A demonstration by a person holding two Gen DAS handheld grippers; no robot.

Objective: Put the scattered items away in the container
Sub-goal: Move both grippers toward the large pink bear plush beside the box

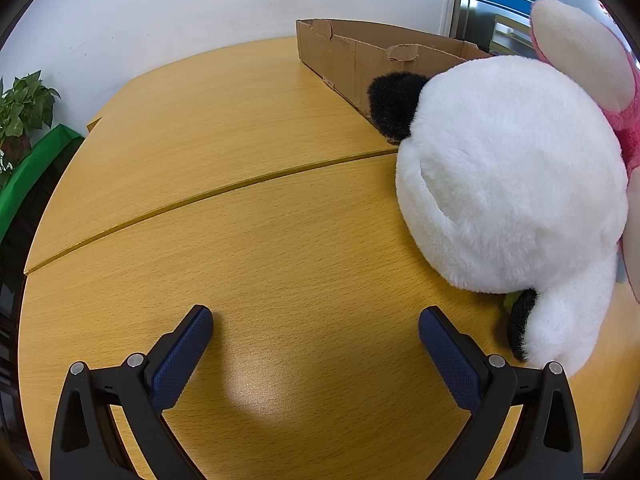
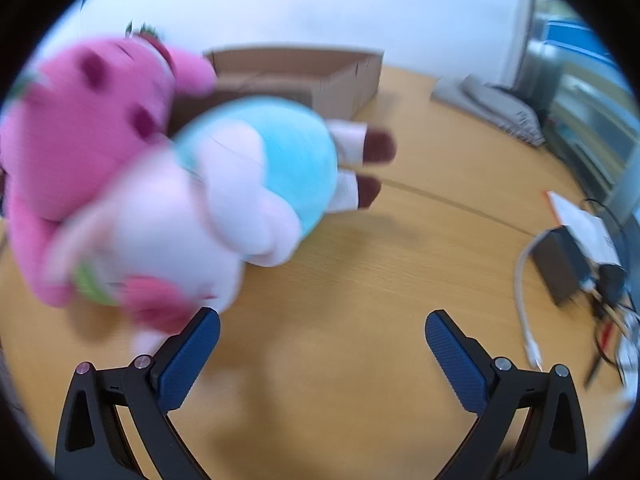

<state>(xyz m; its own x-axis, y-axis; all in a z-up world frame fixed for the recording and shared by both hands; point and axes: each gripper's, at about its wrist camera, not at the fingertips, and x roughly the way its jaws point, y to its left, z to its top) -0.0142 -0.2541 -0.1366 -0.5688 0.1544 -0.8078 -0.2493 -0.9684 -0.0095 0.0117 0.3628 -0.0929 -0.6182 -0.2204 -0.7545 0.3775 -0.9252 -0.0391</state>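
A big white plush with black ears point(image 1: 508, 176) lies on the wooden table point(image 1: 240, 200) at the right of the left wrist view. A pink plush point(image 1: 592, 60) is behind it. A shallow cardboard box point(image 1: 360, 56) stands at the back. My left gripper point(image 1: 316, 328) is open, empty, left of the white plush. In the blurred right wrist view, a pink plush point(image 2: 80, 140) and a white-and-blue doll point(image 2: 240, 184) lie in front of the cardboard box point(image 2: 320, 76). My right gripper point(image 2: 322, 332) is open and empty, its left finger close to the doll.
A green cloth and a potted plant point(image 1: 24, 120) sit past the table's left edge. On the right side lie a black box with a paper on it point(image 2: 572, 256), cables point(image 2: 532, 320) and a grey device point(image 2: 500, 108). A seam crosses the tabletop.
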